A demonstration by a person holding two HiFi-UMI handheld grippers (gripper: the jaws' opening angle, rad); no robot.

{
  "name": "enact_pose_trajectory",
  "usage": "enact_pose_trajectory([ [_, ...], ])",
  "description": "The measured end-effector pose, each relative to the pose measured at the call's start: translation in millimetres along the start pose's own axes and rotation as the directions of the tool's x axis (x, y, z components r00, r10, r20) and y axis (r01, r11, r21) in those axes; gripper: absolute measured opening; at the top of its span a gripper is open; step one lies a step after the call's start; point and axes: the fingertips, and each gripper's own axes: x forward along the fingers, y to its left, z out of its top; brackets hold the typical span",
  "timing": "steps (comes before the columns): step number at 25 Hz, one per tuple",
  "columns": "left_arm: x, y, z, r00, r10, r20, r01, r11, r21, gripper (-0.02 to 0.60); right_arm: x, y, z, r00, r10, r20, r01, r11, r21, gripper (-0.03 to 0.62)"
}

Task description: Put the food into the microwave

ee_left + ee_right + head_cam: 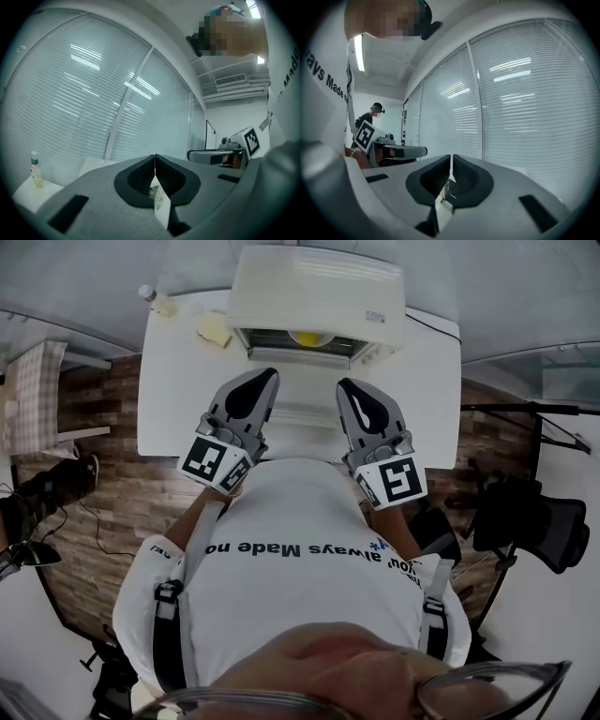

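A white microwave (319,292) stands at the far edge of the white table (178,399). Its front opening looks dark, and something yellow (307,337) lies inside. A pale panel (300,390) lies flat in front of the opening; it may be the lowered door. My left gripper (265,376) and right gripper (345,385) are held side by side close to my chest, above the table's near edge, tips towards the microwave. Both are shut with nothing between the jaws. In the left gripper view (154,157) and the right gripper view (450,158) the jaws point at window blinds.
A small bottle (147,293) (35,169) and a yellow lump (215,329) sit on the table left of the microwave. A dark office chair (534,521) stands on the right. Wooden floor shows on both sides of the table. Another person (372,115) stands far off.
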Motion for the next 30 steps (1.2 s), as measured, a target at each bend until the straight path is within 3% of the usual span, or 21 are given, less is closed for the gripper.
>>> enact_pose_trajectory([
  [10, -7.6, 6.0, 5.9, 0.999, 0.046, 0.018, -0.046, 0.999, 0.011, 0.012, -10.2, -9.6, 5.8, 0.997, -0.08, 0.014, 0.08, 0.997, -0.015, 0.02],
  [30, -5.7, -0.5, 2.4, 1.0, 0.027, 0.014, -0.027, 1.0, 0.004, 0.012, -13.9, -12.2, 2.7, 0.995, -0.095, 0.015, 0.096, 0.995, -0.007, 0.02],
])
